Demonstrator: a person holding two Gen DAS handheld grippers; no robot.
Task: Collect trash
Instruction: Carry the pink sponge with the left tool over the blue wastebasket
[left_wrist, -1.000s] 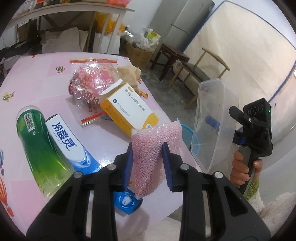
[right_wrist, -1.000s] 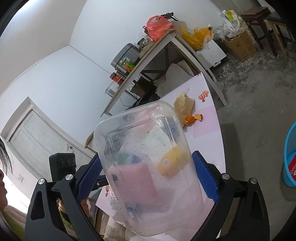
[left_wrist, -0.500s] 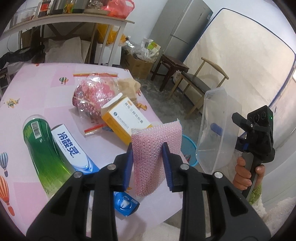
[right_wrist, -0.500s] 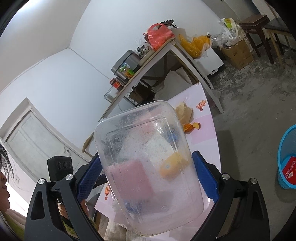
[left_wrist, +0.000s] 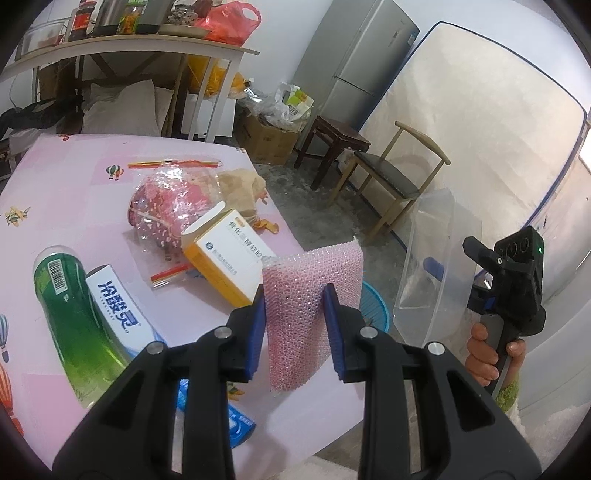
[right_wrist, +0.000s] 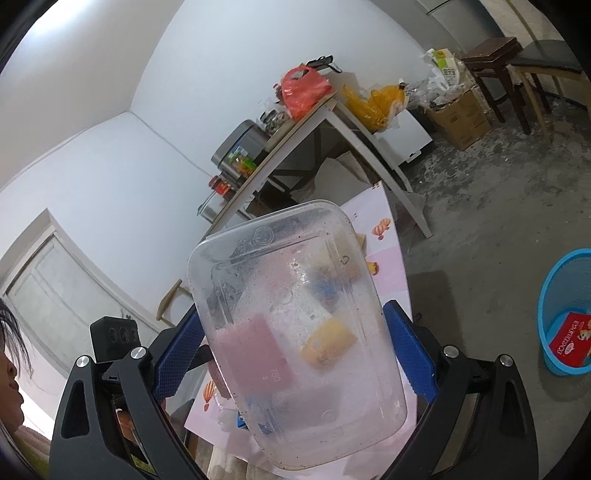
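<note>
left claw (left_wrist: 294, 325): closed on a pink bubble-wrap piece (left_wrist: 314, 295), blue pads pressing both its sides; held in the air over the desk's near right corner
right claw (right_wrist: 295, 354): clamped across a clear plastic container (right_wrist: 295, 332), held tilted, its bottom toward the camera; in the left wrist view the same container (left_wrist: 436, 266) hangs off the desk's right edge, a hand (left_wrist: 480, 354) on the grip below it
desk (left_wrist: 66, 177): pink cover with balloon prints
green bottle (left_wrist: 74, 328): lying on its side near the desk's left near edge
blue-and-white box (left_wrist: 122, 314): lying just beside the bottle, touching it
yellow-and-white box (left_wrist: 229, 258): near the desk's right edge, flap open, just behind the bubble-wrap
pink dotted plastic bag (left_wrist: 166, 203): mid desk, behind the yellow box
crumpled tan paper (left_wrist: 240, 184): by the right far edge
blue basket (right_wrist: 569, 310): on the floor well right of the desk, a red packet (right_wrist: 570, 338) inside
</note>
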